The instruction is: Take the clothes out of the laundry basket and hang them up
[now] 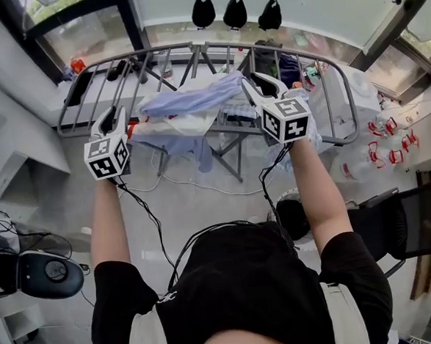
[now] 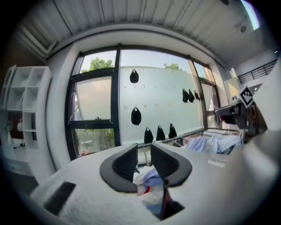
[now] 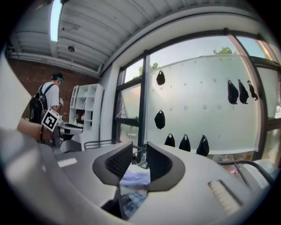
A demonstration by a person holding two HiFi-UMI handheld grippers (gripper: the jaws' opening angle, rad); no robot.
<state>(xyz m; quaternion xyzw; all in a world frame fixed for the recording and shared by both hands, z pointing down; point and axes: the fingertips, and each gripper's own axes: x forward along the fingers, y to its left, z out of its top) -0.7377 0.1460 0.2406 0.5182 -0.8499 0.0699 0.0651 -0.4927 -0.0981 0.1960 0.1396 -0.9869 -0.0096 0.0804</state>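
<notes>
A pale blue and white garment [image 1: 189,103] lies spread over the bars of a grey metal drying rack [image 1: 335,93]. My left gripper [image 1: 112,117] hangs in the air at the garment's left end, above the rack. Its jaws stand apart with nothing between them, and the cloth [image 2: 149,178] shows below them in the left gripper view. My right gripper [image 1: 259,85] is held up at the garment's right end, also open and empty [image 3: 139,148]; the blue cloth [image 3: 136,179] lies below its jaws. No basket shows clearly.
Black bags [image 1: 234,12] hang on the frosted window wall behind the rack. A dark chair [image 1: 410,220] stands at the right, bottles [image 1: 390,141] beyond it. White shelves [image 2: 22,114] are at the left. Cables [image 1: 152,216] trail on the floor. A person with a backpack [image 3: 46,101] stands at the far left.
</notes>
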